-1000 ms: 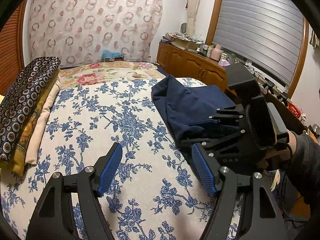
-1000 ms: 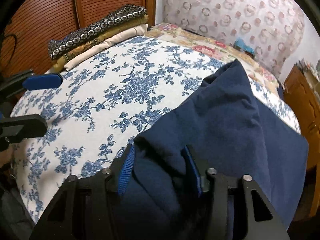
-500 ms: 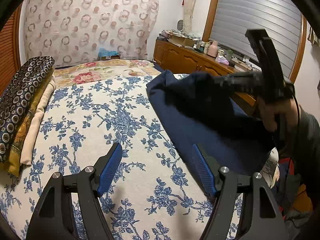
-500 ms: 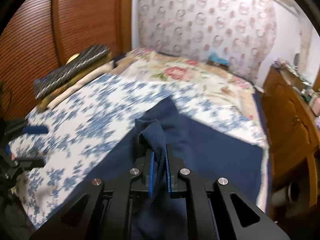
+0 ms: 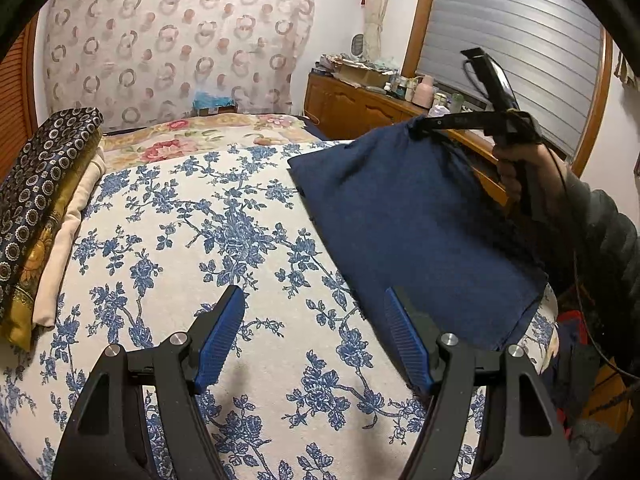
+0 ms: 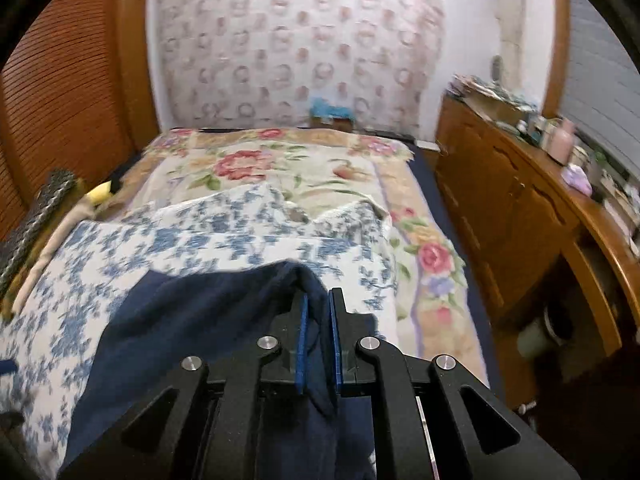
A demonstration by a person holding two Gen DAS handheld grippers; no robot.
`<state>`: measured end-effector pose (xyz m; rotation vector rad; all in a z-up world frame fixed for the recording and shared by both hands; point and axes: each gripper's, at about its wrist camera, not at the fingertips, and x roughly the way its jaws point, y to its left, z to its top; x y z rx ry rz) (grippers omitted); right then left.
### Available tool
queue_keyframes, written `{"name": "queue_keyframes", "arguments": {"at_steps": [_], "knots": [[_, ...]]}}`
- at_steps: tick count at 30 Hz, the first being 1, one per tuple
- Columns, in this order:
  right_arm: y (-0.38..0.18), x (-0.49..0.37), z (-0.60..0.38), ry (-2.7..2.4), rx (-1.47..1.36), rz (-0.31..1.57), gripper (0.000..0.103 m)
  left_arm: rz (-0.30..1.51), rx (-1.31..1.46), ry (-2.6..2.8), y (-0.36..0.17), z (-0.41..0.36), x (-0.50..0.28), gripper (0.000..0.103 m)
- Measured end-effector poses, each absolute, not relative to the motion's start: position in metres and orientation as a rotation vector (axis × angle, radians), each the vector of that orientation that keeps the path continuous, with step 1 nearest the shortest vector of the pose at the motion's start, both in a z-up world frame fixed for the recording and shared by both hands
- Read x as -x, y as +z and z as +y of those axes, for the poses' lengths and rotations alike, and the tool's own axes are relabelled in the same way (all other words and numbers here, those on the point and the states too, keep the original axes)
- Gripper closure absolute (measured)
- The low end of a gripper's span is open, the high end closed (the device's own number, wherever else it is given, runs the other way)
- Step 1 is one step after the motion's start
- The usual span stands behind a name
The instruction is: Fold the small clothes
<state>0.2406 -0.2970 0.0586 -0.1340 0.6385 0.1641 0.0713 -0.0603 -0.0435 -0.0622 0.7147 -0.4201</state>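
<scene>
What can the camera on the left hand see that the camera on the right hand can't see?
Only the left wrist view shows the left gripper with its jaws wide open and nothing between them, above the blue-flowered sheet. It also shows the person's right hand lifting the navy cloth by a corner.

Only the right wrist view shows, up close, the right gripper with its jaws pinched shut on the cloth's edge.

Both show the navy cloth, the flowered sheet, the wooden cabinet and the ring-patterned curtain.

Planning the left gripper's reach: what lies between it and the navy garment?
Only bare floral bedspread lies between the open left gripper and the navy garment, as the left wrist view shows.
</scene>
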Motion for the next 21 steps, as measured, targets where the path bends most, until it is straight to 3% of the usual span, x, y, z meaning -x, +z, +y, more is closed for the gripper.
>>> {"name": "queue_keyframes", "arguments": {"at_steps": [11, 21], "knots": [[0.056, -0.226, -0.3, 0.146, 0.092, 0.626, 0.089, 0.719, 0.051, -0.438, -0.045, -0.067, -0.07, 0.03], [0.038, -0.132, -0.336, 0.27, 0.133, 0.669, 0.089, 0.742, 0.022, -0.488, -0.05, -0.09, -0.069, 0.03]]}}
